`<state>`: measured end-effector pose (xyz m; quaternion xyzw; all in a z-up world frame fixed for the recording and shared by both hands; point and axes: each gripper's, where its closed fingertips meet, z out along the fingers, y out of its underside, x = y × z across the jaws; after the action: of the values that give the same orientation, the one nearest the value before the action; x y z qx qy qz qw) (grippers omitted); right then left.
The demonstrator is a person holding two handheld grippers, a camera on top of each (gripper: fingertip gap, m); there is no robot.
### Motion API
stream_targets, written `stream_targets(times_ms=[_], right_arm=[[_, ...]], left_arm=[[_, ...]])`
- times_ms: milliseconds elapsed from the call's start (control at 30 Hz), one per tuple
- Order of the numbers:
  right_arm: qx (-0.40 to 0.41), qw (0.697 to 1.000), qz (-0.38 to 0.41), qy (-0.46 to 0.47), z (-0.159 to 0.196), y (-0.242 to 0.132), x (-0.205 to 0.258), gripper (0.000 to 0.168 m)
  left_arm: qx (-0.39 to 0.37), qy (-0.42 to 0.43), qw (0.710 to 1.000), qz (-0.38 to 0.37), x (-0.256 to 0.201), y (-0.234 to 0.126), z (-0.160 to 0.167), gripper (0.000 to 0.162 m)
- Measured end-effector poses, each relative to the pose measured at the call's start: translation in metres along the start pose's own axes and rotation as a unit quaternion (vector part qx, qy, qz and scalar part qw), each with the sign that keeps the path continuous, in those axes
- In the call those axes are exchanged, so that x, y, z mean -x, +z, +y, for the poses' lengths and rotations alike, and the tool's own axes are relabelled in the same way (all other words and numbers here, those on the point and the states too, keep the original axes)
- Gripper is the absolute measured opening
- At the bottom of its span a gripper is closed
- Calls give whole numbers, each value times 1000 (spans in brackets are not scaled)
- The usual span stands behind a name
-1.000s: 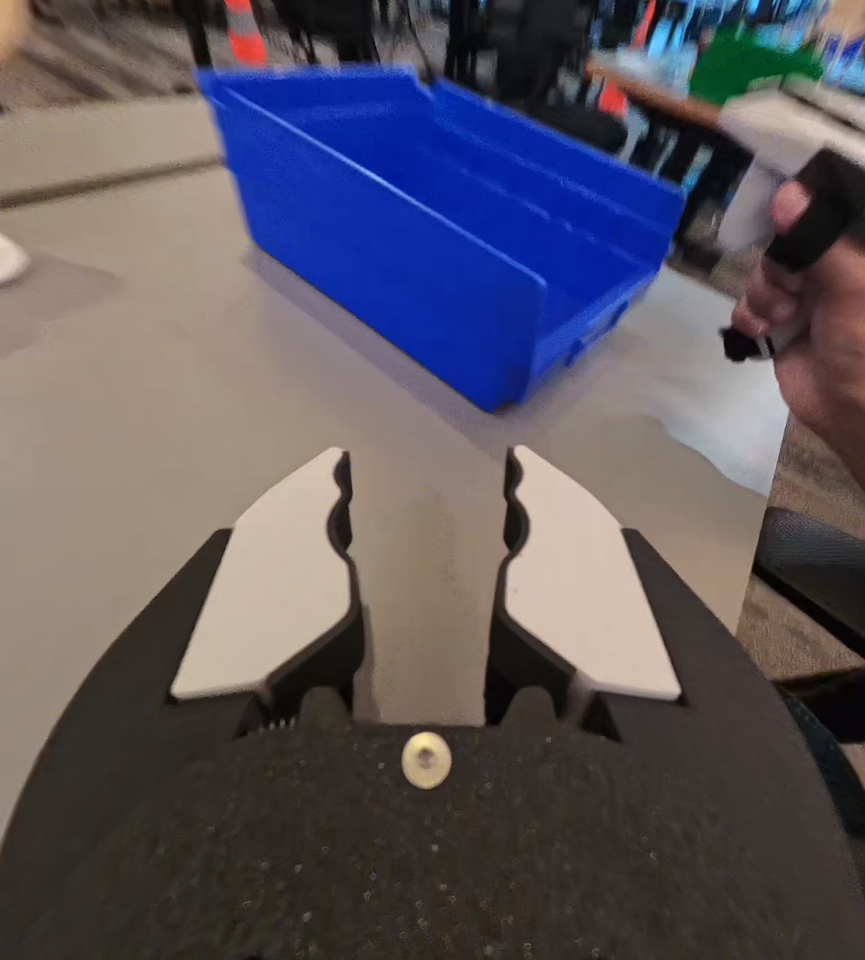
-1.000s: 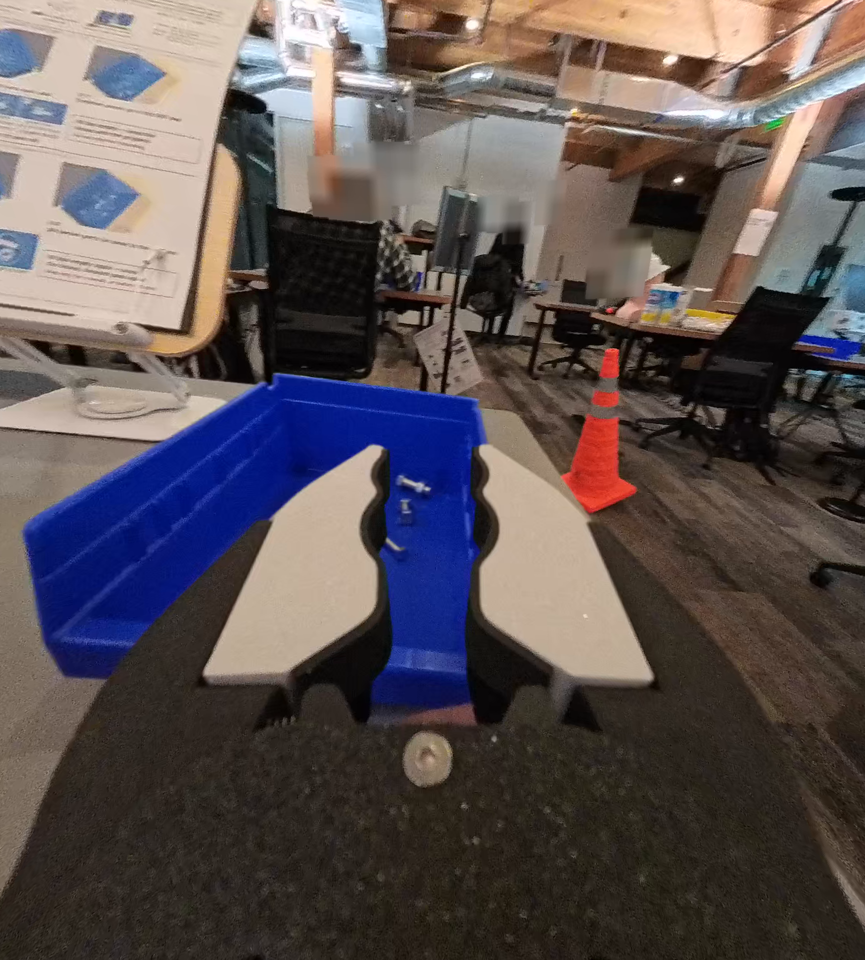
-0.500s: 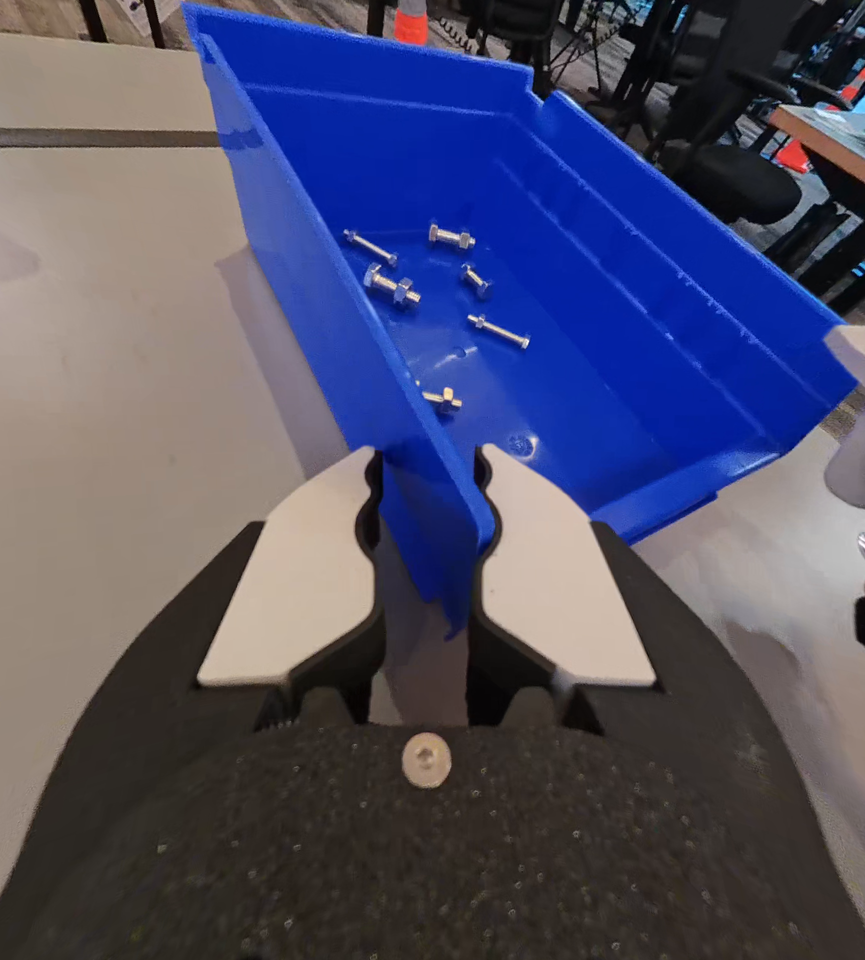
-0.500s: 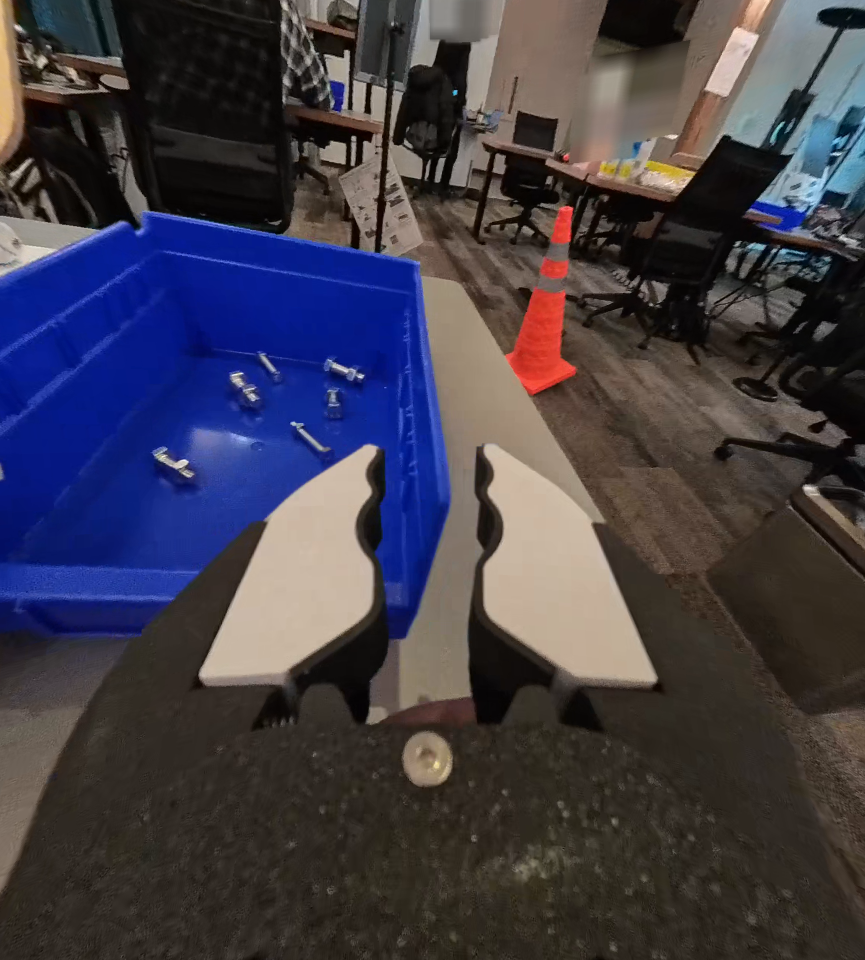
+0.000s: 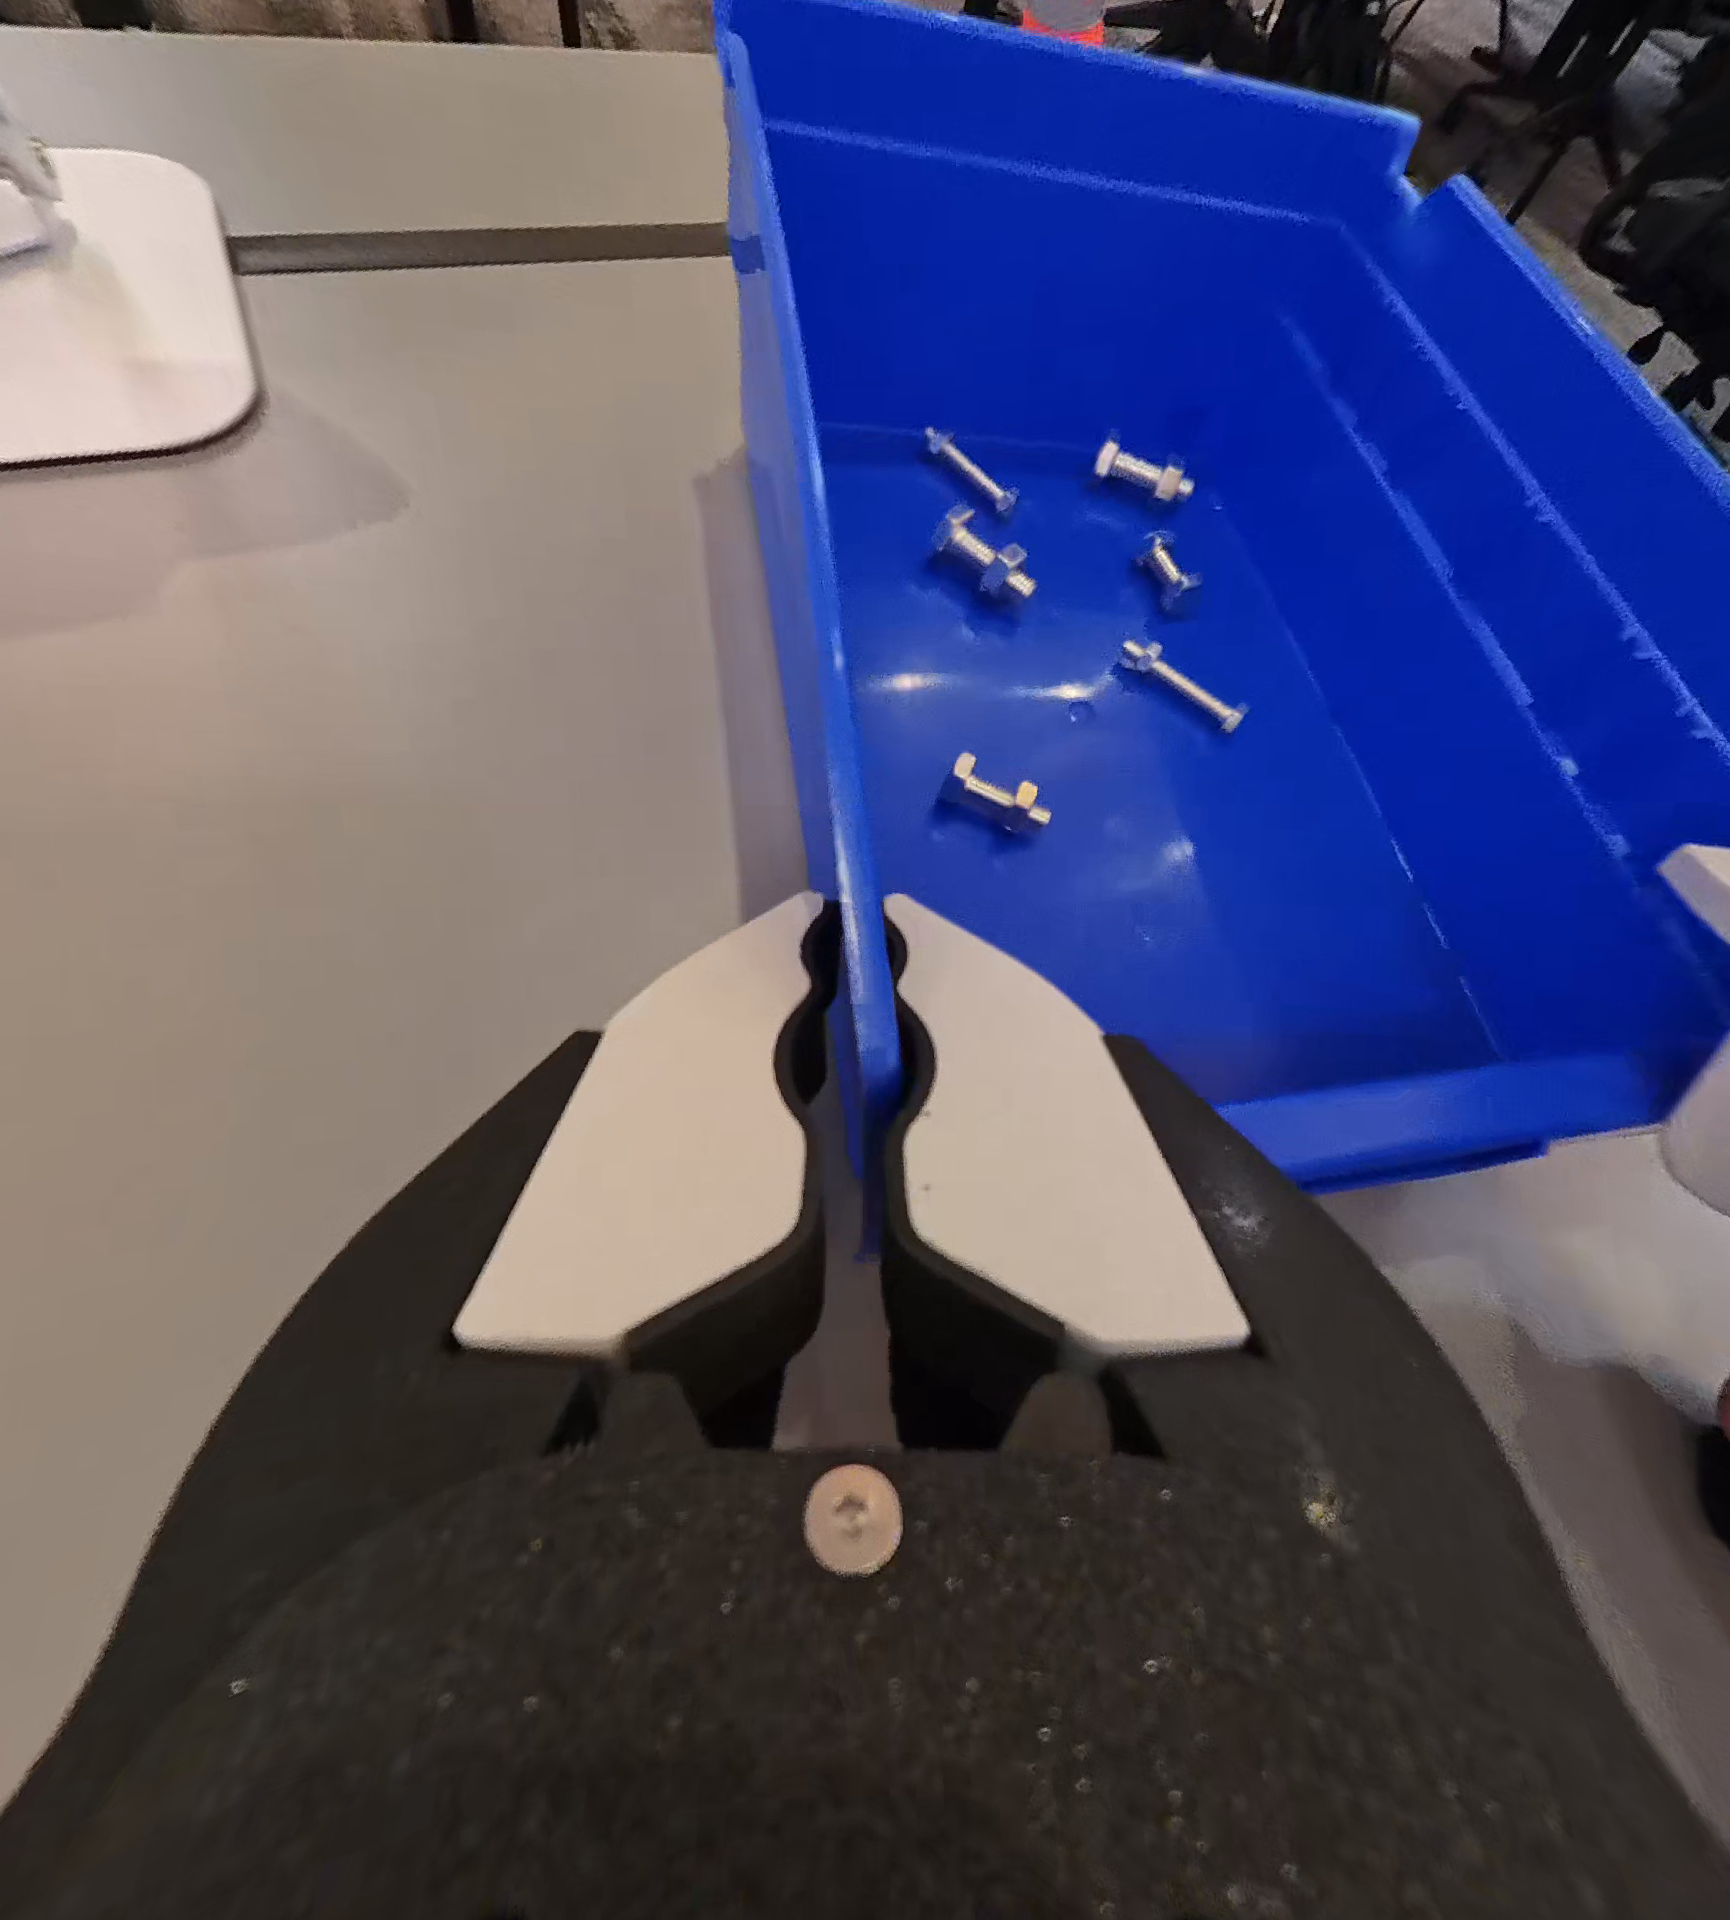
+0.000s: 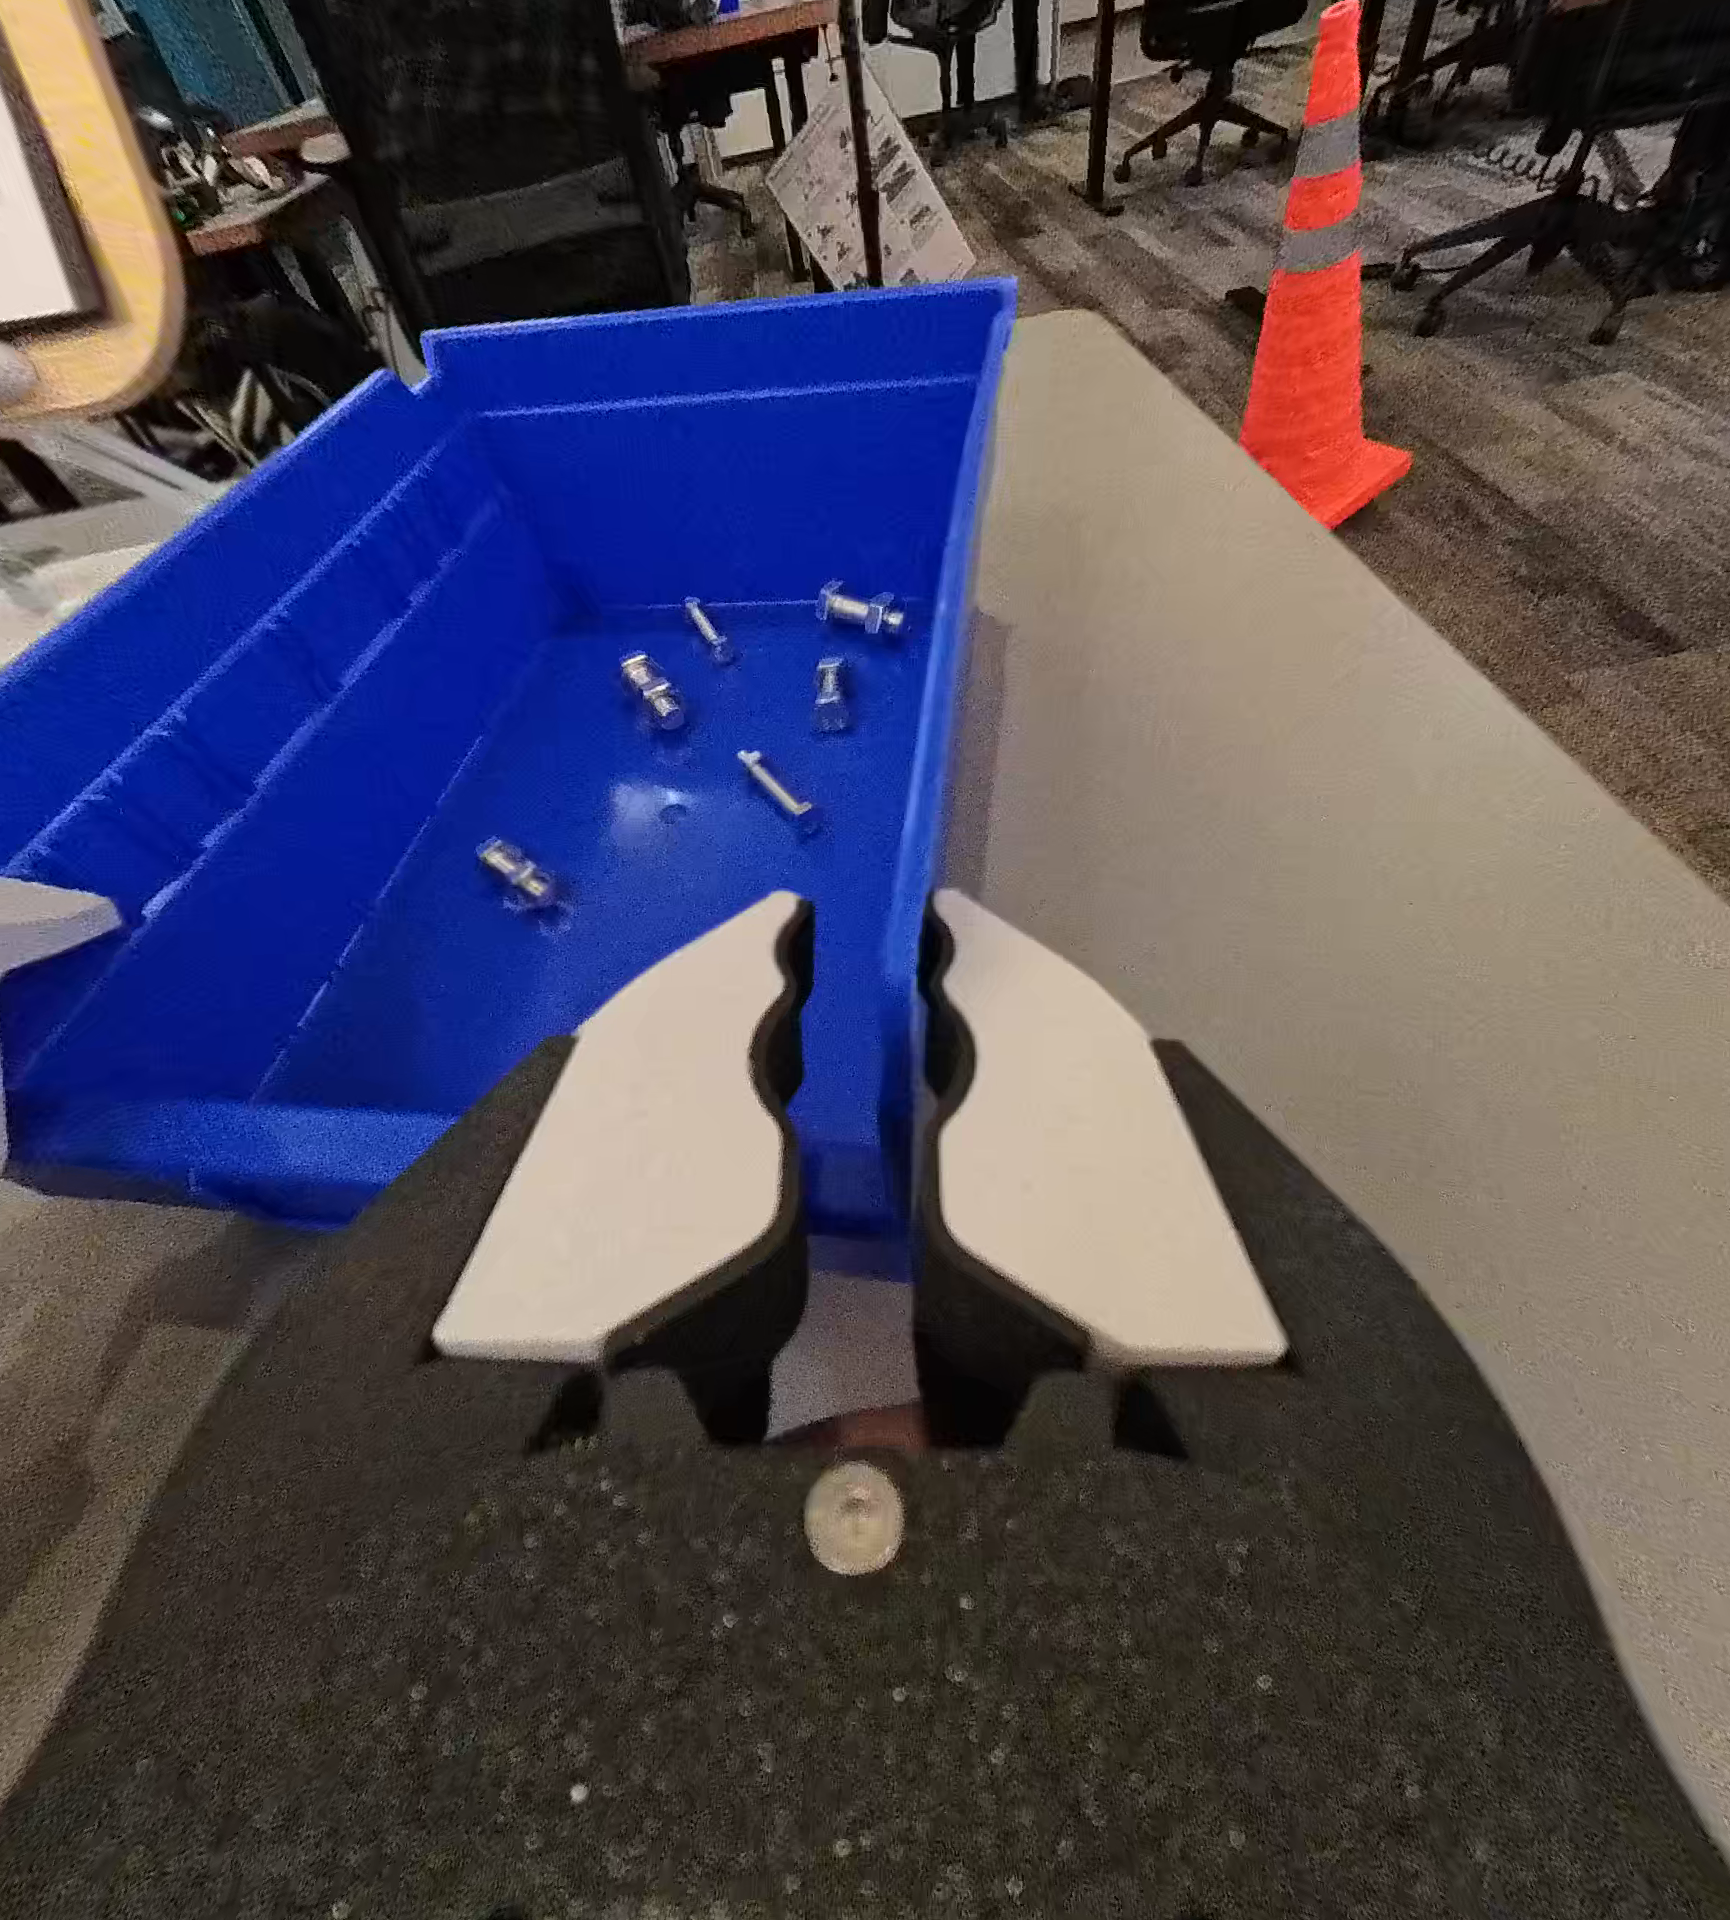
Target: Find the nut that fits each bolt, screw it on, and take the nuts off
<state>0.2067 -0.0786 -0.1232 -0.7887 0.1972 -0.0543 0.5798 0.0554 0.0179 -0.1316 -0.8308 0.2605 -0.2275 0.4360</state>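
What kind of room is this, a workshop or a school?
Probably a shared office or lab workspace. Behind the grey table with the blue bin of bolts, there are wheeled office chairs, other desks, and an orange traffic cone on the floor.

Bin (image 5: 1619, 540) sits on table (image 5: 321, 779), stand base (image 5: 61, 312) to its left. Six bolts (image 5: 986, 561) w/ nuts lie loose in bin, toward far end. L gripper (image 5: 856, 914) straddles bin's left wall, R gripper (image 6: 866, 904) its right wall. Cone (image 6: 1318, 312) on floor beyond table.
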Motion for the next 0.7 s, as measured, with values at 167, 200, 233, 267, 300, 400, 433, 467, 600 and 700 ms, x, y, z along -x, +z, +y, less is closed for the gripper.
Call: stream_targets(times_ms=[167,200,233,267,300,400,433,467,600,700], right_arm=[[-2,999,-48,-5,9,-21,57,8],[-7,998,-60,-10,11,-25,73,8],[-10,997,-71,-15,13,-28,91,8],[-12,996,-83,-20,16,-32,110,8],[-14,995,-96,-25,18,-36,129,8],[-14,989,-141,-30,26,-43,183,9],[-10,987,-154,-33,29,-43,199,8],[-3,985,-167,-36,34,-43,215,8],[17,977,-205,-59,51,-41,269,6],[25,973,-224,-55,57,-43,291,7]], left_arm=[[-10,32,999,-17,49,-49,19,4],[-11,37,999,-26,63,-61,23,4],[-14,36,999,-36,78,-74,27,4],[-17,33,998,-47,93,-88,30,4],[-20,32,998,-58,108,-102,32,4],[-31,21,995,-89,151,-141,42,4],[-33,15,994,-101,164,-153,47,4],[-34,13,993,-114,177,-165,52,4],[-32,-4,988,-152,218,-197,76,5],[-38,-31,987,-152,235,-210,82,7]])
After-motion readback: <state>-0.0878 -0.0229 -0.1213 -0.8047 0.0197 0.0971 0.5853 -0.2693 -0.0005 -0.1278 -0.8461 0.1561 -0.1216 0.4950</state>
